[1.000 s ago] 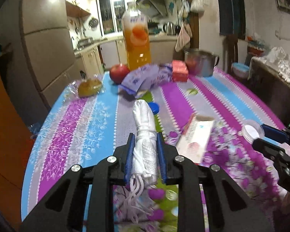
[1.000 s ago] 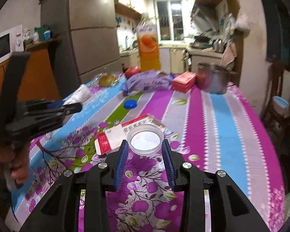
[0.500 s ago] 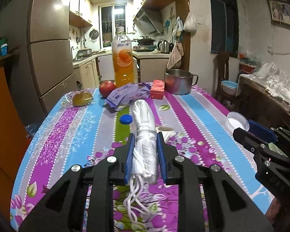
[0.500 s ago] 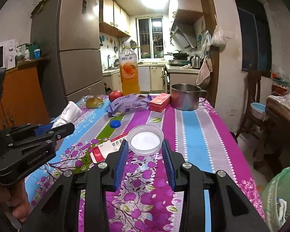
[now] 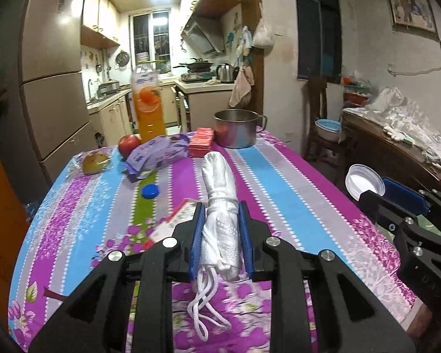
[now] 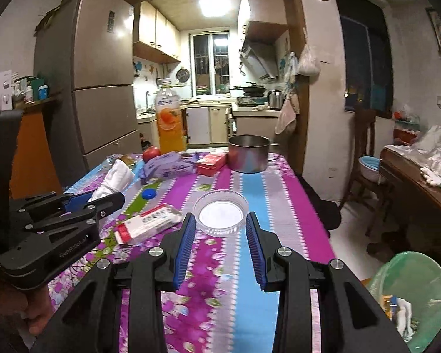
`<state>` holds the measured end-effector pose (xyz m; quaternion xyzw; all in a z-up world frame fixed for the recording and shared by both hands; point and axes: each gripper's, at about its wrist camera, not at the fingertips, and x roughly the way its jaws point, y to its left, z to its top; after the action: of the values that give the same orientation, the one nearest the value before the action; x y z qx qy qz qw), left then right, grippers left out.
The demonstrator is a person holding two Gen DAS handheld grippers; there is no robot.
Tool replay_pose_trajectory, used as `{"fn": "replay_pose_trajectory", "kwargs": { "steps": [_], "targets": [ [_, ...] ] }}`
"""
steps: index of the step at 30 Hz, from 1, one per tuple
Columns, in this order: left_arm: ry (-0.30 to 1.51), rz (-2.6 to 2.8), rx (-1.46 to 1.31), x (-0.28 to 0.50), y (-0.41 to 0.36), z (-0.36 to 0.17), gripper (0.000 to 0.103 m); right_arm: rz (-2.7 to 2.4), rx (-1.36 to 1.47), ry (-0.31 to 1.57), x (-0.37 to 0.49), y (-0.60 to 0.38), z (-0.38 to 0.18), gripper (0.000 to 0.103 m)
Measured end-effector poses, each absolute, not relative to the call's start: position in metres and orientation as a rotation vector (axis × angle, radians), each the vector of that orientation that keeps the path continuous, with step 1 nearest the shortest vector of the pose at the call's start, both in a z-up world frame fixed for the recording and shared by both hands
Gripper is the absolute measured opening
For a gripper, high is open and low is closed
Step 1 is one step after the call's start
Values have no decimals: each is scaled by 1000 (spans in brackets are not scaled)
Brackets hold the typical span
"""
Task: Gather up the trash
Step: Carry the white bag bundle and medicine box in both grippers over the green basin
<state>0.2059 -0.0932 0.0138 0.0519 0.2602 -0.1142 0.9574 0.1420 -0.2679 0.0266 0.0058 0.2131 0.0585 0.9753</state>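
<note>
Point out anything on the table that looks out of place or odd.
A loose blue bottle cap lies alone on the tablecloth, with no bottle beside it. Near it a red-and-white carton lies flat on its side and looks crumpled. No spill shows.

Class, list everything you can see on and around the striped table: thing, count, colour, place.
juice bottle: one, orange, far end.
apple: one, red, beside the bottle.
metal pot: one, silver, far end.
red box: one, left of pot.
purple packet: one, far left.
bottle cap: one, blue, table middle.
carton: one, white-red, lying flat.
bin bag: one, green, beside the table.
left gripper: shut on white bag.
right gripper: holds clear lid.
</note>
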Motion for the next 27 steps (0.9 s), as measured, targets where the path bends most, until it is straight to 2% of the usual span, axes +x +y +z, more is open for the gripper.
{"fn": "replay_pose_trajectory", "kwargs": {
  "steps": [27],
  "targets": [
    [532,-466,202,185,-249,15,21,-170,51,450,66,-431,41,37]
  ]
}}
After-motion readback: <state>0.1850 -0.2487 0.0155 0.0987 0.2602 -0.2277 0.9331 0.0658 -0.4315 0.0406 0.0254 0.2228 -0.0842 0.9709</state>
